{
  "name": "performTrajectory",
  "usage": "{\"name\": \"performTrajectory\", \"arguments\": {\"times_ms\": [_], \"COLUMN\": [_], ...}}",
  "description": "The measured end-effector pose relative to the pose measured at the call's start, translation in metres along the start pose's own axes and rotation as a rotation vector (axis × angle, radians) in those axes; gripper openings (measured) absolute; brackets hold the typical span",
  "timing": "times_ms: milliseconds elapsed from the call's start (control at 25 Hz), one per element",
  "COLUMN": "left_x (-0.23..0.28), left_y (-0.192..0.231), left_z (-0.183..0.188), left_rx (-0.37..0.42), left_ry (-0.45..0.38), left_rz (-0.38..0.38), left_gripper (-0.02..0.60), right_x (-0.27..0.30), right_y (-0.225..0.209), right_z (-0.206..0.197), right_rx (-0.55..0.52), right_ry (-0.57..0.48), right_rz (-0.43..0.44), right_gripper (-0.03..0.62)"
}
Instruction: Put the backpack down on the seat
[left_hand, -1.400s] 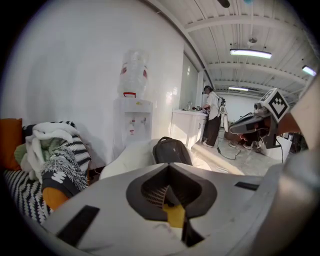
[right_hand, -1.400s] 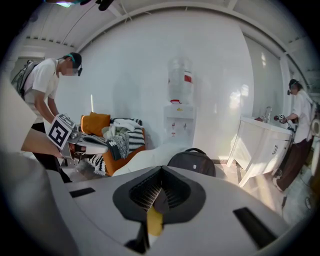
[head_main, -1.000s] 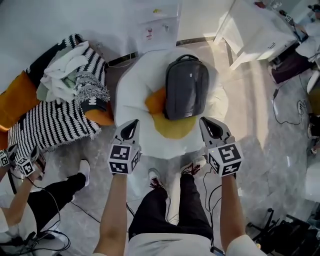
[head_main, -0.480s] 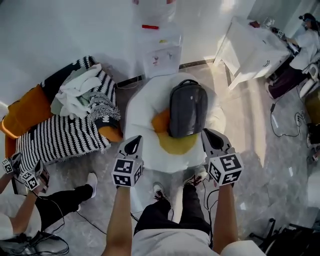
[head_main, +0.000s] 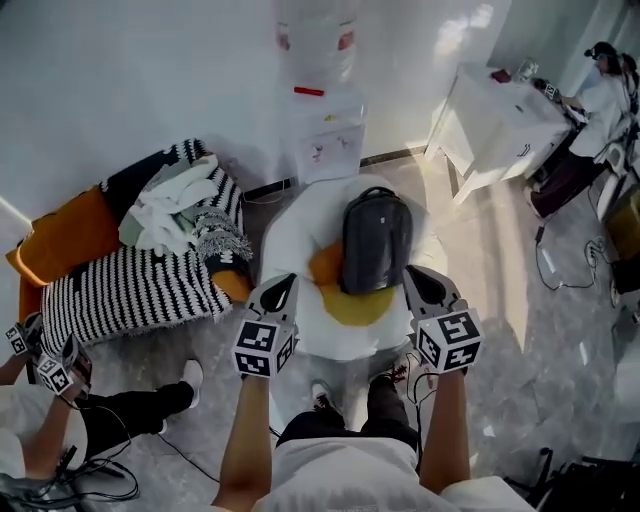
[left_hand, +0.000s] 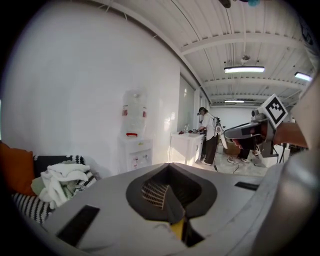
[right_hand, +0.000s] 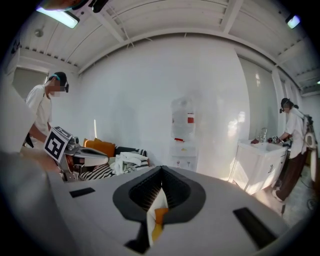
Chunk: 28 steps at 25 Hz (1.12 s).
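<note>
Dark grey, the backpack is laid flat on the round white seat, with its handle toward the wall and its lower end over the seat's yellow cushion. Just in front of the seat, the left claw and the right claw are held side by side, clear of the backpack. Both are pressed together, with nothing clamped between them. A white water dispenser is stood behind the seat. A striped blanket heaped with clothes is spread at the head view's left, and a white table is placed at its right.
</note>
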<state>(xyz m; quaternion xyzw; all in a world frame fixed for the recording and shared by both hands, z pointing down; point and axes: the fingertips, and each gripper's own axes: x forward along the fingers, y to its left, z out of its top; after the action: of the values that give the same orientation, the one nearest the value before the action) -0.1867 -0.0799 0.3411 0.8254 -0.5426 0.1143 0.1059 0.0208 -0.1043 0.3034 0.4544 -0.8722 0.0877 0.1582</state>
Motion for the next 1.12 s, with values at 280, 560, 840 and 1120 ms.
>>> {"name": "performTrajectory", "arguments": {"times_ms": [280,560,840,1120], "left_x": [-0.021,-0.036,-0.049,-0.066], "left_y": [0.001,0.009,0.002,-0.008], "left_z": [0.039,0.088,0.133,0.178], "left_rx": [0.009,0.062,0.190,0.222], "left_ry": [-0.055,-0.125,-0.168,-0.243], "left_rz": [0.004,0.020,0.025,0.027], "left_gripper": [0.012,0.012,0.012,0.012], "right_x": [-0.022,-0.039,-0.052,-0.068], "right_y": [0.000,0.002,0.008,0.023], "right_z": [0.042,0.089,0.129,0.165], "right_rx": [-0.022,-0.058,-0.129,-0.194], "right_ry": [-0.052,-0.120,-0.170,-0.223], "right_rz": [0.011,0.041,0.050,0.087], "right_gripper": [0.003,0.003,0.003,0.003]}}
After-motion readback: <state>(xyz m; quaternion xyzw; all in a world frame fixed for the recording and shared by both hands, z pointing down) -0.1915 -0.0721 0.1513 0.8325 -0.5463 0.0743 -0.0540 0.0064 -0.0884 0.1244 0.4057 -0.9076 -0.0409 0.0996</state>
